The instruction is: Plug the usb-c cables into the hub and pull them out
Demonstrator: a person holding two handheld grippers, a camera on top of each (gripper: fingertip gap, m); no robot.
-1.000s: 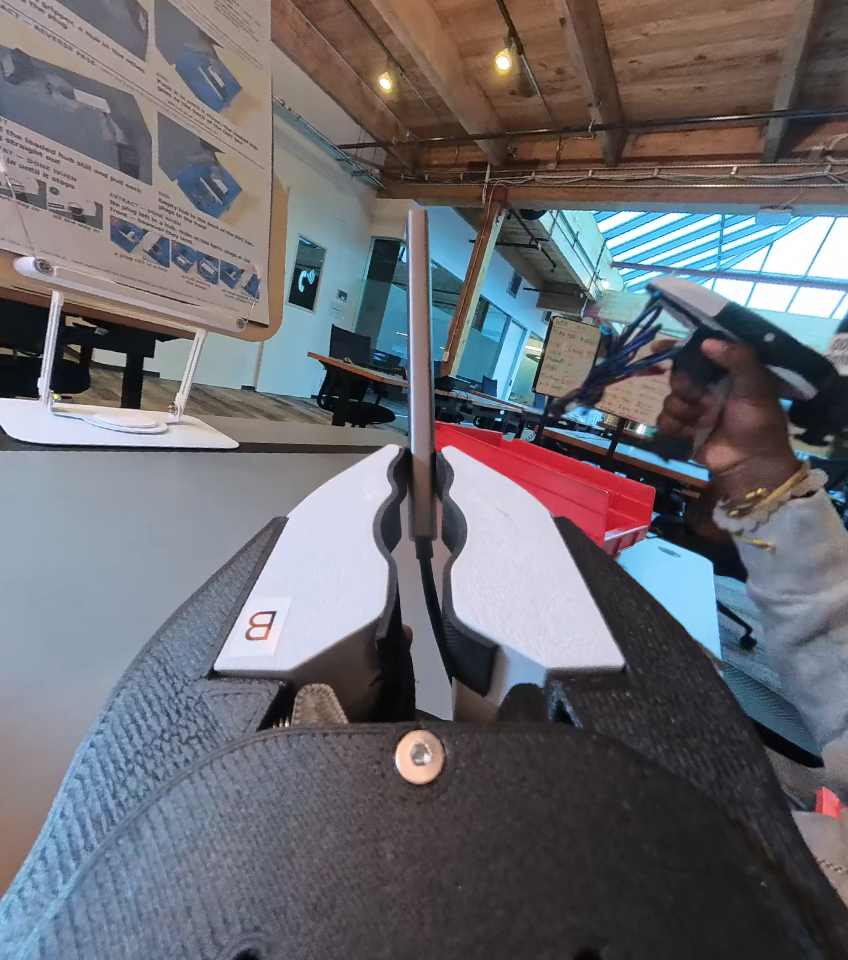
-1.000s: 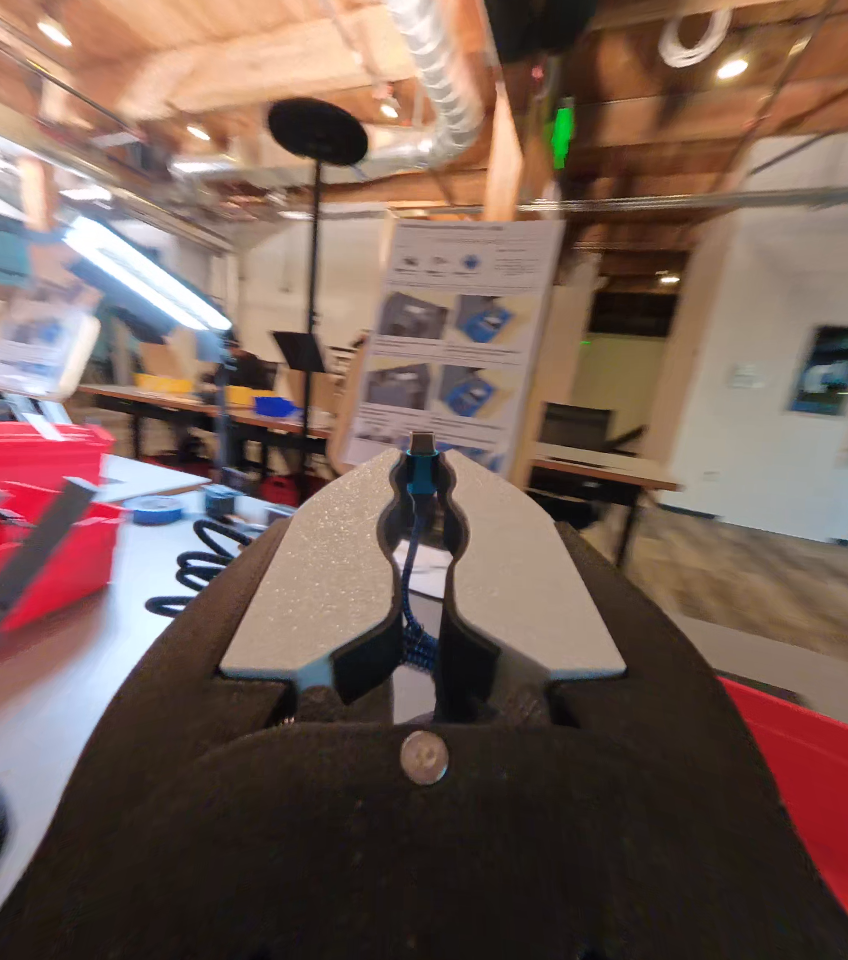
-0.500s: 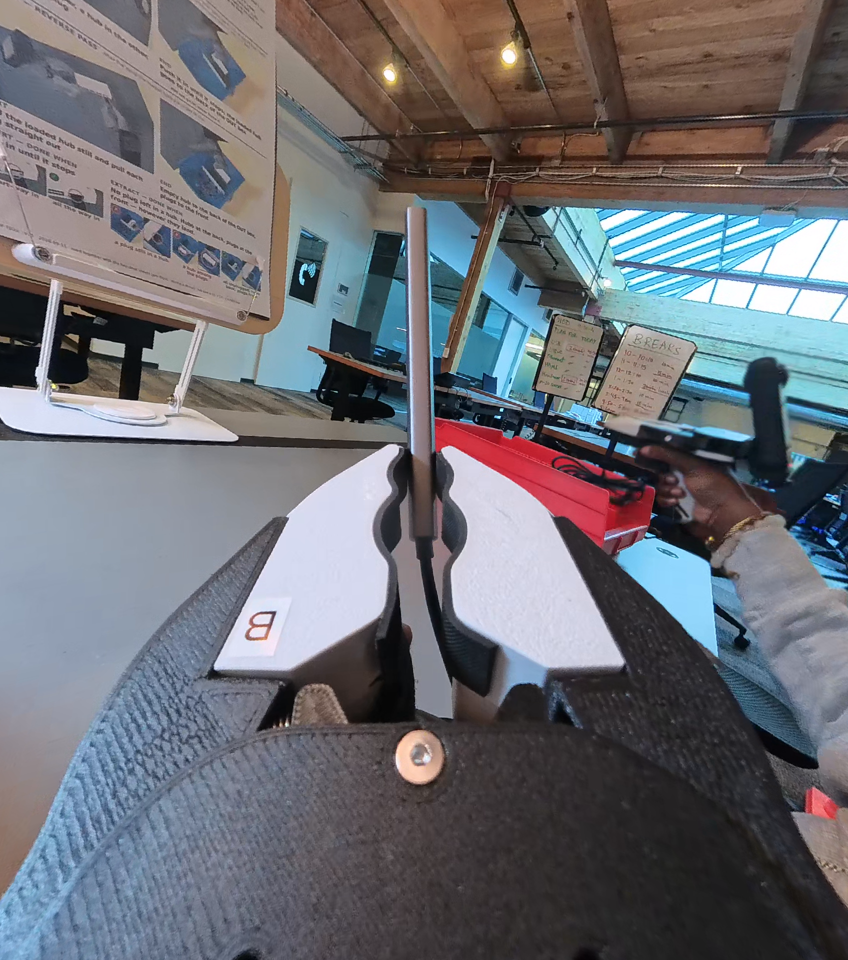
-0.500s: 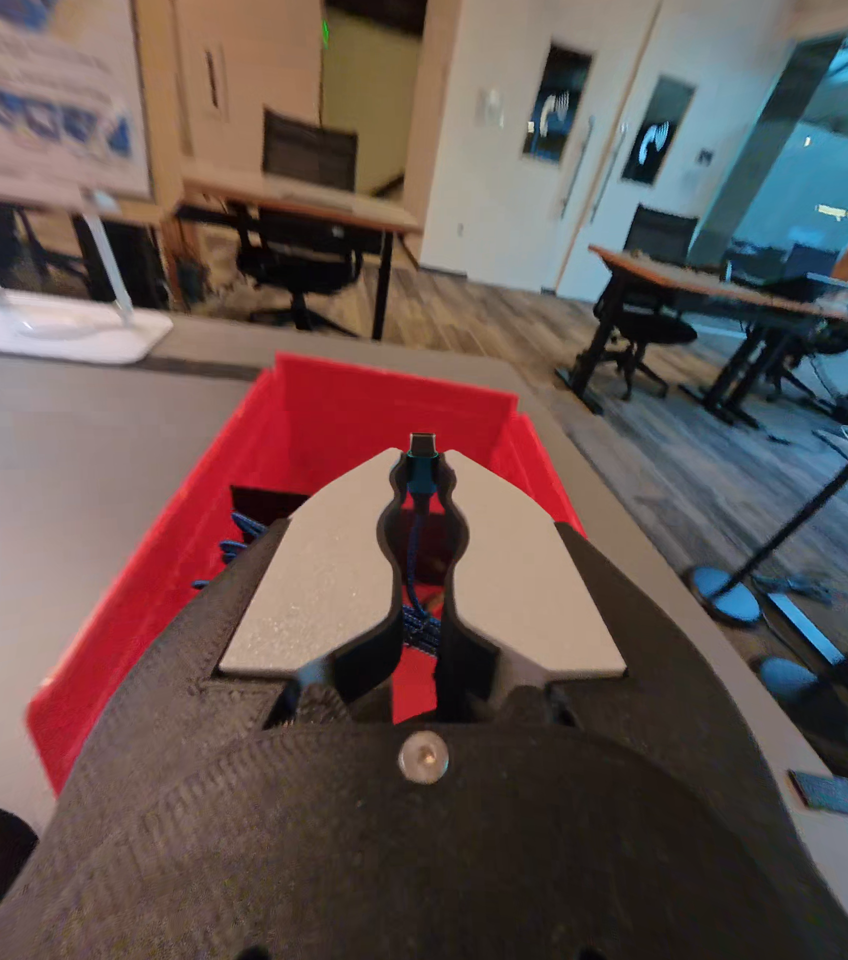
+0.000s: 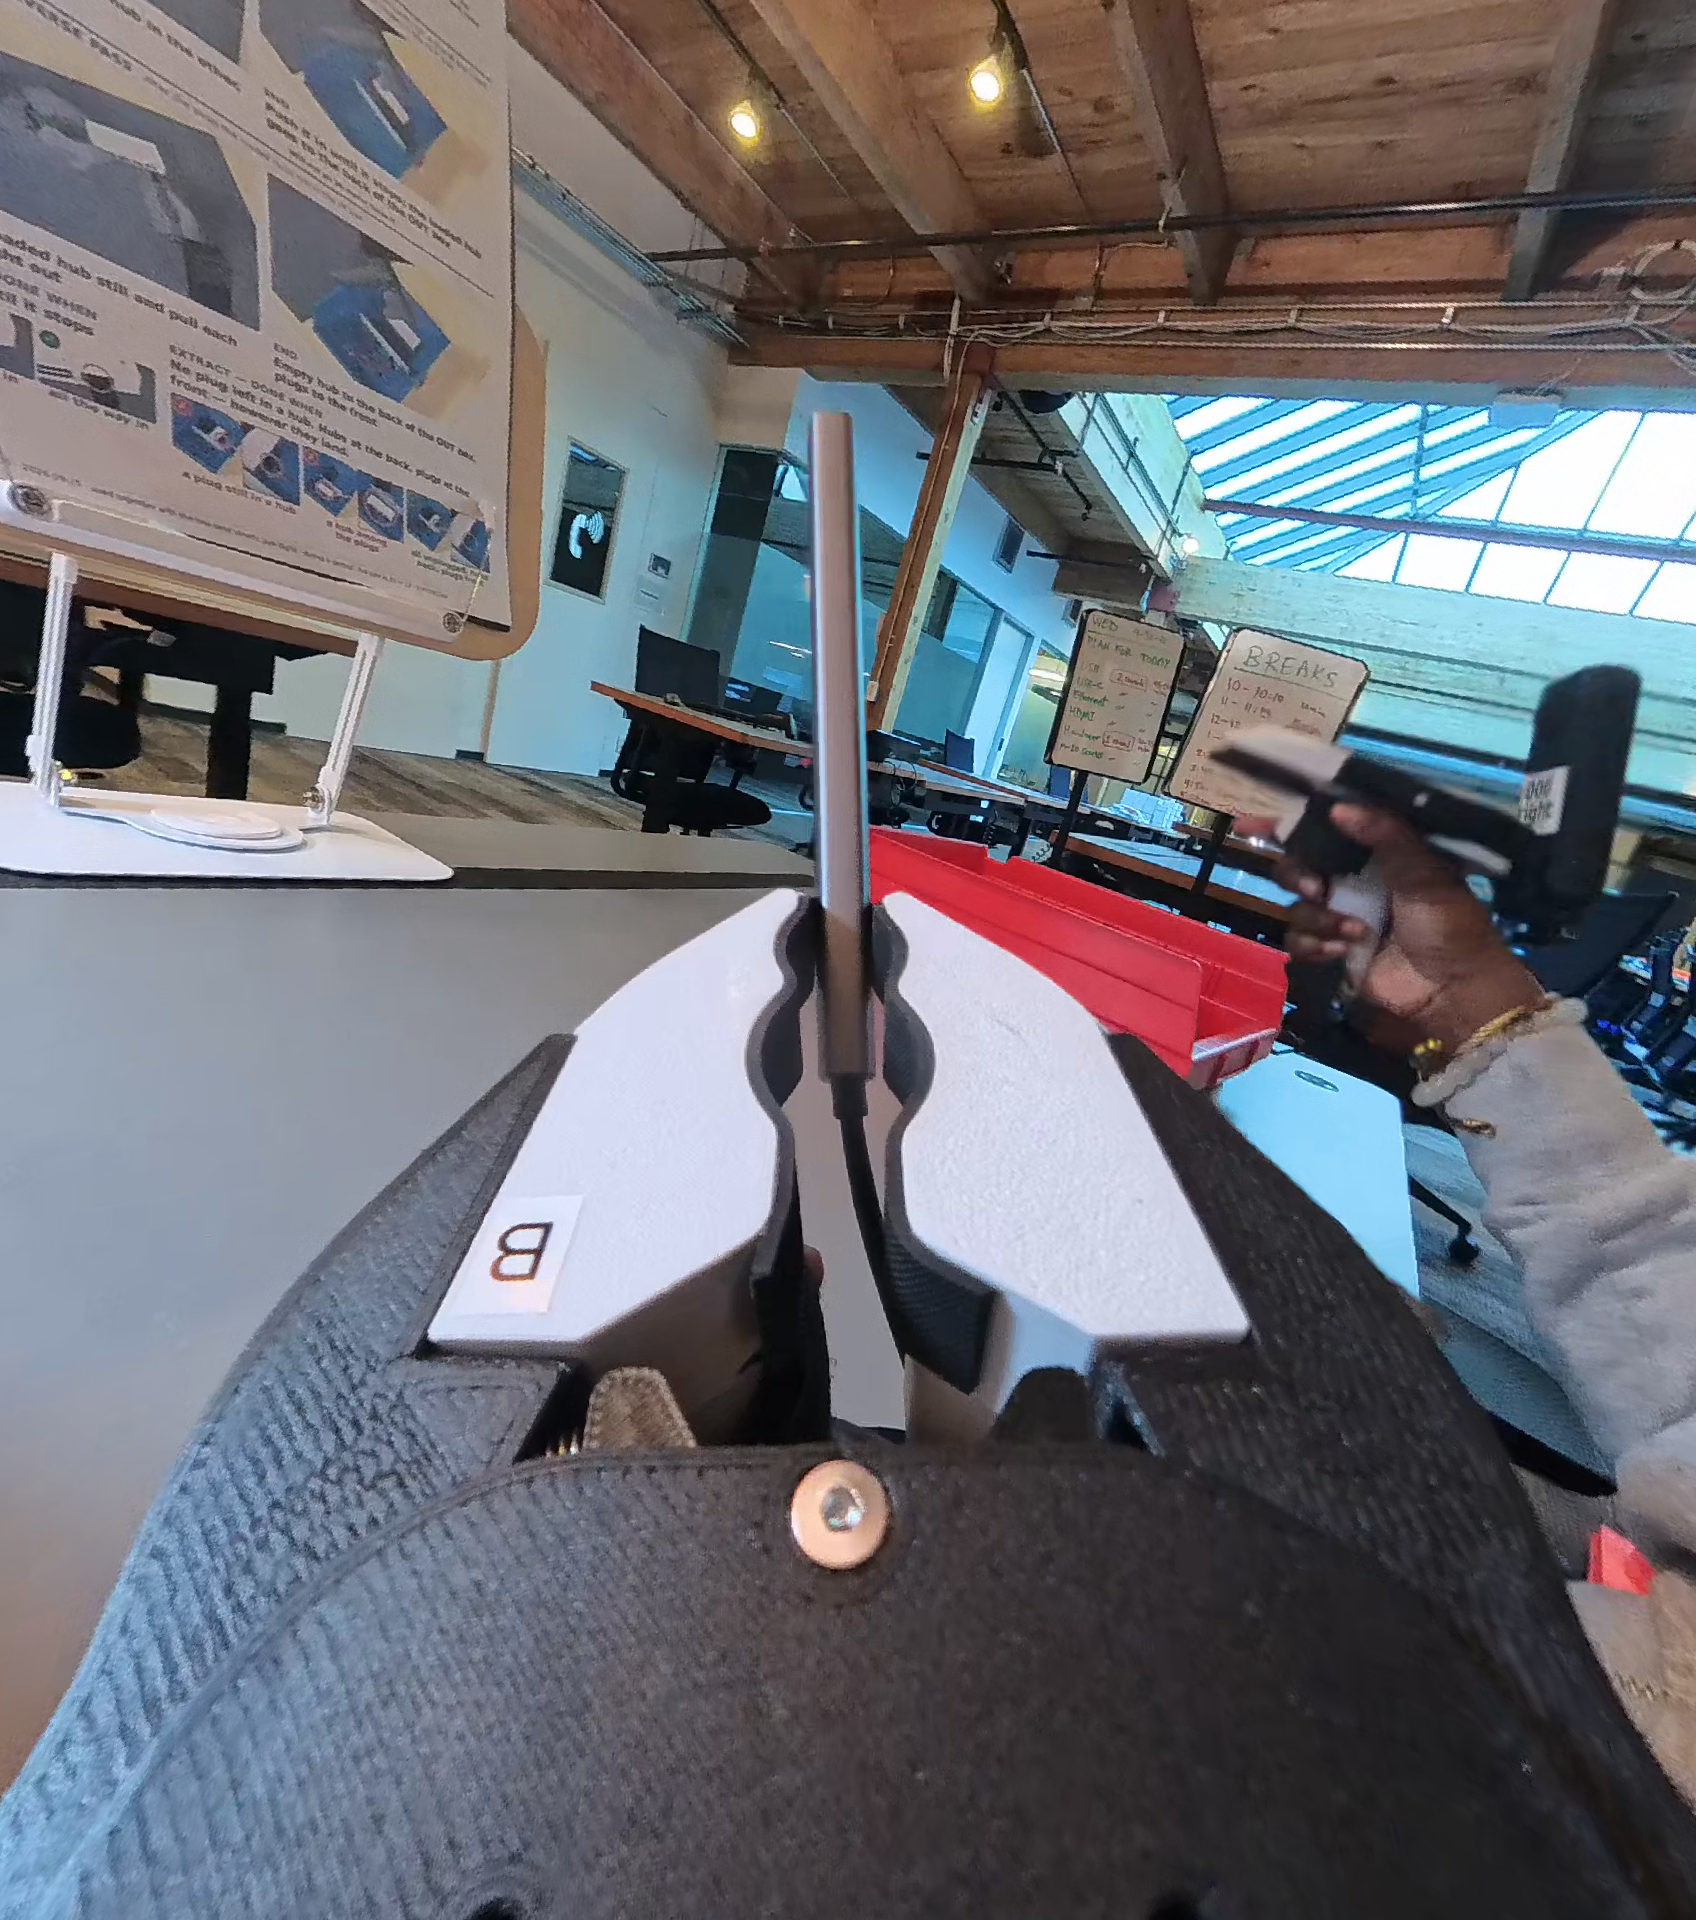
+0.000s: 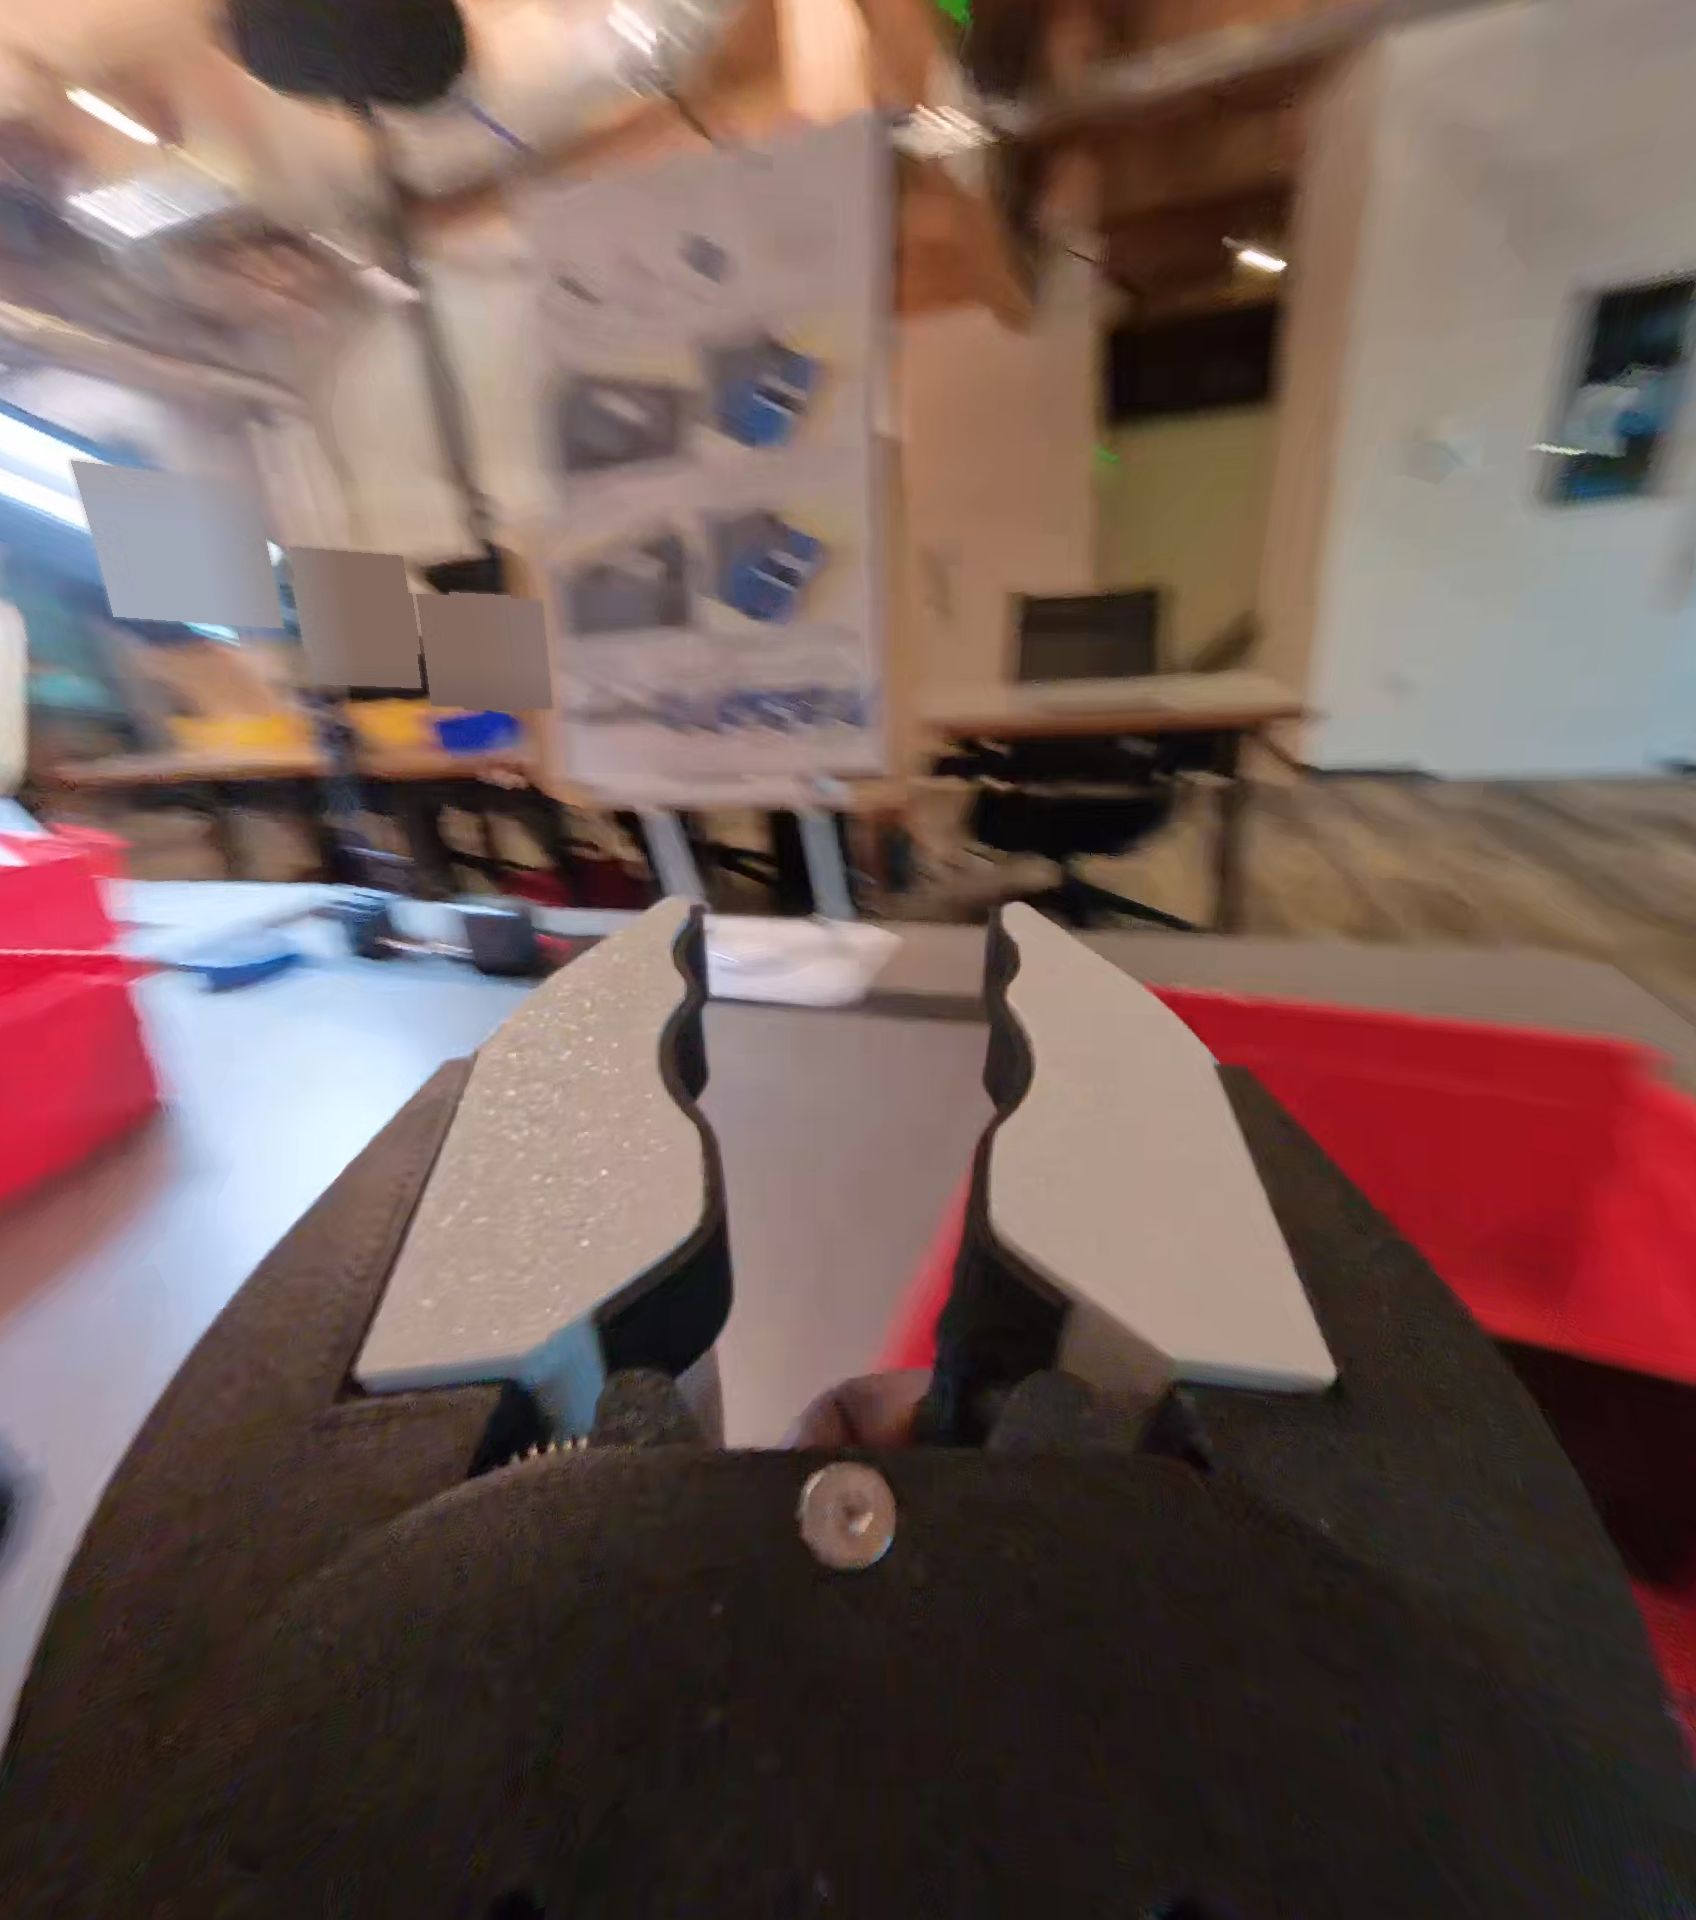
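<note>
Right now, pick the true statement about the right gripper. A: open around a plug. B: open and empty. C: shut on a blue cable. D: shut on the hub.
B: the right gripper shows bare grey table between its spread fingers, while the hub sits clamped in the left gripper.

The hub stood upright between the left gripper's fingers, the bin lay right of them, and the instruction board stood beyond-left.
</note>
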